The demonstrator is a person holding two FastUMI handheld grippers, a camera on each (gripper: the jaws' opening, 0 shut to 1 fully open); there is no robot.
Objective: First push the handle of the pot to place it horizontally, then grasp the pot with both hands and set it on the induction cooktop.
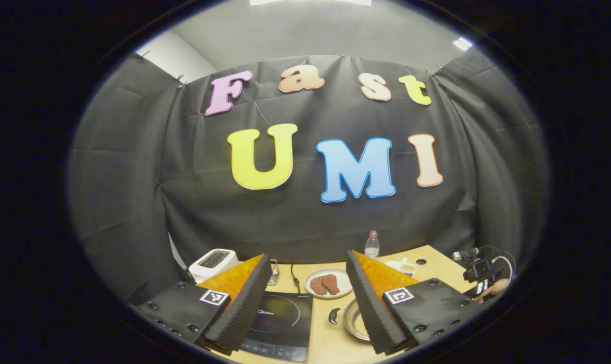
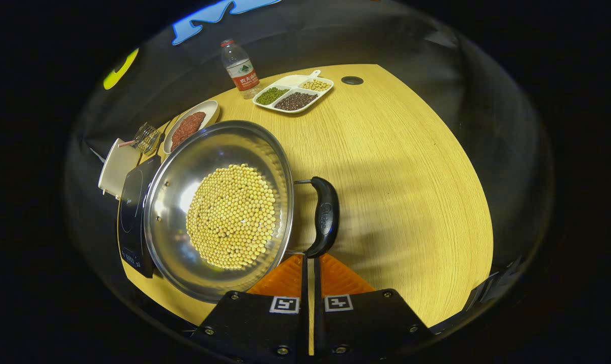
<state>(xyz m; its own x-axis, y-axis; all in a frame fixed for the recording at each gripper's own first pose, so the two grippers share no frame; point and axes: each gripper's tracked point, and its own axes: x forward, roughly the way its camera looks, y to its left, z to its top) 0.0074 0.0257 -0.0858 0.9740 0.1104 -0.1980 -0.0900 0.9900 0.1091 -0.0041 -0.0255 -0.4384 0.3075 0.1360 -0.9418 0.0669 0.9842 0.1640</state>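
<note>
The pot (image 2: 219, 212) overlaps the induction cooktop (image 2: 133, 222); bare table (image 2: 411, 177) stretches beyond its handle (image 2: 324, 216). Left gripper (image 1: 308, 303) gapes wide, empty. Right gripper (image 2: 309, 263) is pinched nearly closed, just behind the handle.

Light wooden table (image 2: 411, 167), bearing steel pot (image 2: 219, 212) of beans, induction cooktop (image 2: 133, 212), water bottle (image 2: 239, 68), divided tray (image 2: 294, 93), meat plate (image 2: 191, 125), toaster (image 1: 213, 262)

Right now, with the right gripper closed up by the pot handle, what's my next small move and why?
Probably nudge the right gripper sideways against the near end of the handle to swing the pot. Its fingers look nearly shut, tips just at the handle's end, not gripping it. The left gripper hangs open above the induction cooktop, so a two-handed lift looks premature.
</note>
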